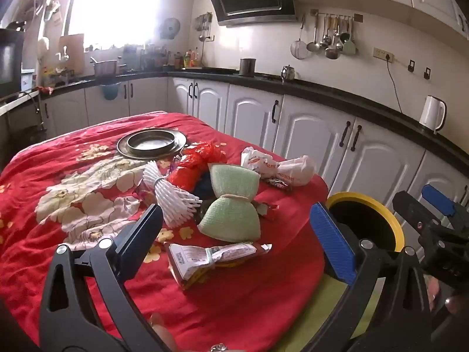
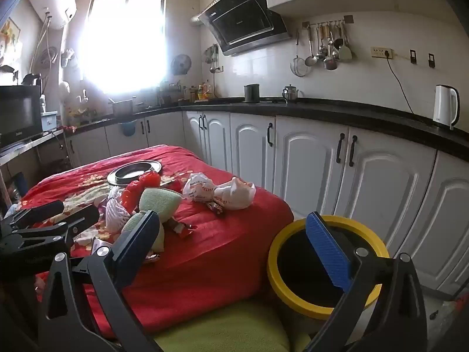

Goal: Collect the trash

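Observation:
Trash lies on a table under a red flowered cloth (image 1: 234,299). A crumpled printed wrapper (image 1: 211,259) lies nearest, just ahead of my left gripper (image 1: 237,234), whose jaws stand open and empty above the cloth. Behind it are green foam sleeves (image 1: 234,196), white foam netting (image 1: 173,193), red plastic (image 1: 199,161), a white paper bag (image 1: 281,167) and small candy wrappers (image 1: 277,183). A yellow-rimmed black bin (image 2: 322,267) stands beside the table. My right gripper (image 2: 237,240) is open and empty, between the table's corner and the bin. The right gripper (image 1: 433,214) also shows at the left wrist view's right edge.
A metal plate with a dish (image 1: 152,143) sits at the table's far side. White cabinets (image 2: 307,161) under a black counter run behind the table and bin. A white kettle (image 2: 445,105) stands on the counter. A yellow-green cushion (image 2: 228,331) lies below the right gripper.

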